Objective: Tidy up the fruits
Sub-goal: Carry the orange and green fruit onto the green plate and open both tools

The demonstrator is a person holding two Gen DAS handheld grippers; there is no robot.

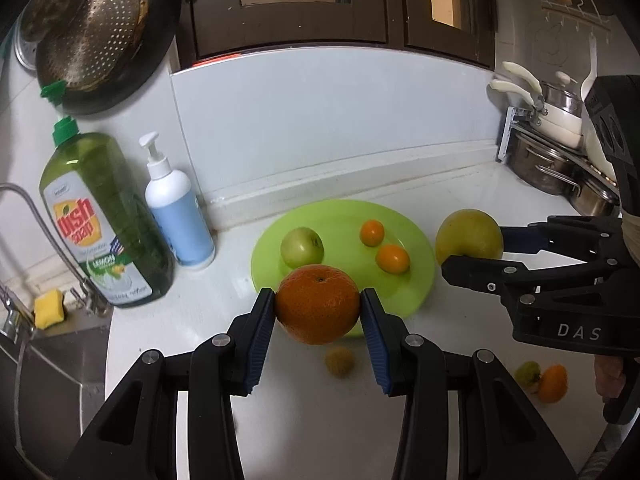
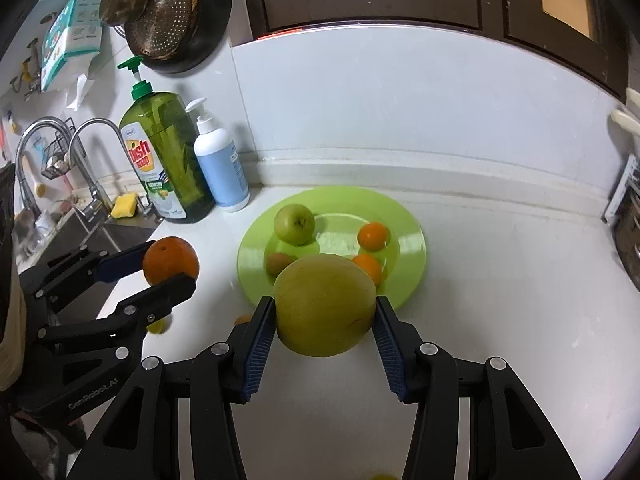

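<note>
My left gripper (image 1: pixel 318 306) is shut on a large orange (image 1: pixel 318 304) and holds it above the near edge of the lime green plate (image 1: pixel 416 280). My right gripper (image 2: pixel 325 312) is shut on a big yellow-green fruit (image 2: pixel 325 306), also over the plate's (image 2: pixel 412 248) near edge. On the plate lie a green apple (image 1: pixel 302 246), two small oranges (image 1: pixel 372 233) (image 1: pixel 393 259), and a small brown fruit (image 2: pixel 280 263). Each gripper shows in the other's view, the right (image 1: pixel 472 248) and the left (image 2: pixel 170 264).
A small yellowish fruit (image 1: pixel 339 361) and a green and an orange fruit (image 1: pixel 552 383) lie on the white counter in front. A dish soap bottle (image 1: pixel 102 216) and a white pump bottle (image 1: pixel 178 208) stand left by the sink. Pots (image 1: pixel 556 152) stand at the right.
</note>
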